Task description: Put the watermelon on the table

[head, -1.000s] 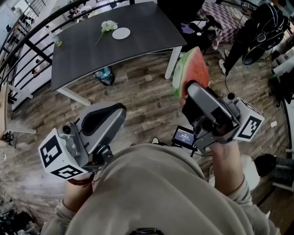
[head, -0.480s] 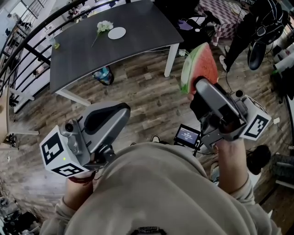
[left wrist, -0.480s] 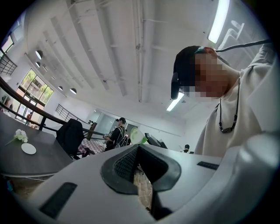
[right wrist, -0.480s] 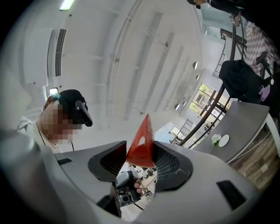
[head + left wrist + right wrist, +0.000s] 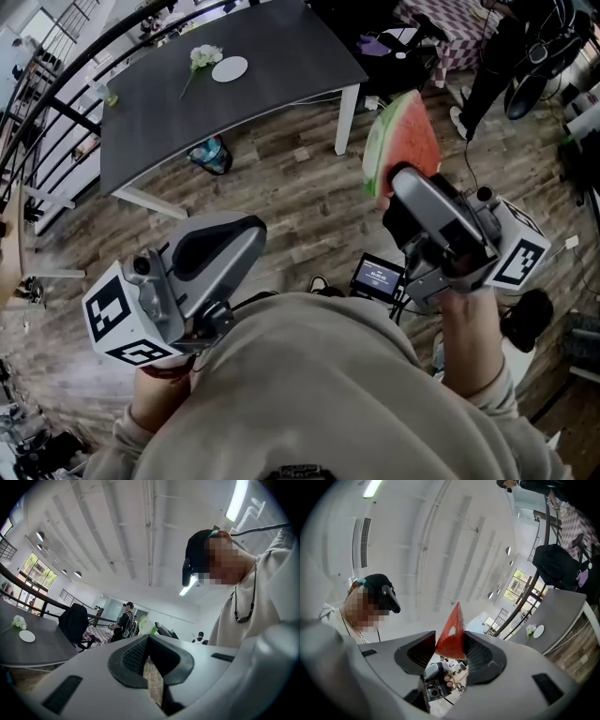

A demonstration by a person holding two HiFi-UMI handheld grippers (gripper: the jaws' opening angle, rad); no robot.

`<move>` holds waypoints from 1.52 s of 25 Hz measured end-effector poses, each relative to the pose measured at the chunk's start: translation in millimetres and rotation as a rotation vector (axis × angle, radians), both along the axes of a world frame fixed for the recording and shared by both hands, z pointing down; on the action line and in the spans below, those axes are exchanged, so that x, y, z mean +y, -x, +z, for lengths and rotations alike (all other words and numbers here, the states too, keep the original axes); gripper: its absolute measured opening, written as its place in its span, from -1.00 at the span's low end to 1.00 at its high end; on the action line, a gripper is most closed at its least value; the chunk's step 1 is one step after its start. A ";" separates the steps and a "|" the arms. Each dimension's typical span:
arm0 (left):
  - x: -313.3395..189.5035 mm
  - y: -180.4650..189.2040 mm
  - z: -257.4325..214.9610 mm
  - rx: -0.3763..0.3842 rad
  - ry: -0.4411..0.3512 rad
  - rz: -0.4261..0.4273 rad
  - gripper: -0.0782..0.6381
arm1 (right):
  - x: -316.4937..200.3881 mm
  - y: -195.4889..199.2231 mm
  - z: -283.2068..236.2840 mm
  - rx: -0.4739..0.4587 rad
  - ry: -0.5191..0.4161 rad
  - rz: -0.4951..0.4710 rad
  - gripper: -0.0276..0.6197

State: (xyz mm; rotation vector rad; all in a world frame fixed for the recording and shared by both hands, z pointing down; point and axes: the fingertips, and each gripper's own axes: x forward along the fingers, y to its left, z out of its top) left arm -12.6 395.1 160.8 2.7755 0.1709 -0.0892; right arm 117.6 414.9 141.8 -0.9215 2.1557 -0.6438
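Nothing here can be read. The small screen (image 5: 378,277) just below the right gripper (image 5: 392,187) shows pale lines of characters, too small to make out.

A white plate (image 5: 230,68) lies beside white flowers (image 5: 205,56); a teal bag (image 5: 211,155), perhaps, rests on floorboards (image 5: 281,183).

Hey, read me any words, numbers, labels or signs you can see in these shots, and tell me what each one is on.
No text here can be read.
The small screen in the head view shows lines of writing, too small and blurred to read.
The marker cube at the left and the one at the right carry only black and white square patterns, no letters or numbers.
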 end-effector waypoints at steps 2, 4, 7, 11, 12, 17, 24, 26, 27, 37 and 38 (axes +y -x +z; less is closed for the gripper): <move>0.8 -2.2 2.1 -0.016 0.001 -0.003 -0.76 | -0.8 -0.7 3.8 0.000 0.000 -0.007 -0.29; 0.4 -5.1 3.9 -0.029 0.002 -0.006 -0.76 | -1.1 -2.6 9.3 -0.002 0.011 -0.005 -0.29; 2.1 -11.9 6.7 -0.040 0.002 0.002 -0.76 | 2.5 -7.5 17.8 -0.012 0.029 0.004 -0.29; 2.0 -26.2 9.0 -0.045 0.000 0.023 -0.76 | 3.5 -19.4 19.7 -0.015 0.030 0.017 -0.29; 1.7 -29.1 9.0 -0.046 -0.001 0.029 -0.76 | 3.4 -21.8 19.3 -0.014 0.029 0.021 -0.29; -4.9 -38.9 7.0 -0.039 -0.006 0.065 -0.76 | 0.0 -30.8 18.9 -0.005 0.029 0.052 -0.29; -23.0 -62.5 7.8 -0.012 -0.008 0.146 -0.76 | -9.1 -46.7 17.0 -0.012 0.022 0.120 -0.29; -25.1 -70.9 10.1 -0.002 -0.003 0.181 -0.76 | -8.4 -51.9 18.0 -0.010 0.027 0.147 -0.29; -26.7 -73.8 11.6 0.002 0.000 0.195 -0.76 | -8.1 -53.6 18.9 -0.006 0.028 0.159 -0.29; -72.3 -88.5 14.9 0.018 0.023 0.261 -0.76 | -43.9 -65.3 17.0 -0.001 0.037 0.221 -0.29; -77.7 -89.0 16.0 0.018 0.026 0.264 -0.76 | -49.0 -66.1 16.0 0.002 0.036 0.225 -0.29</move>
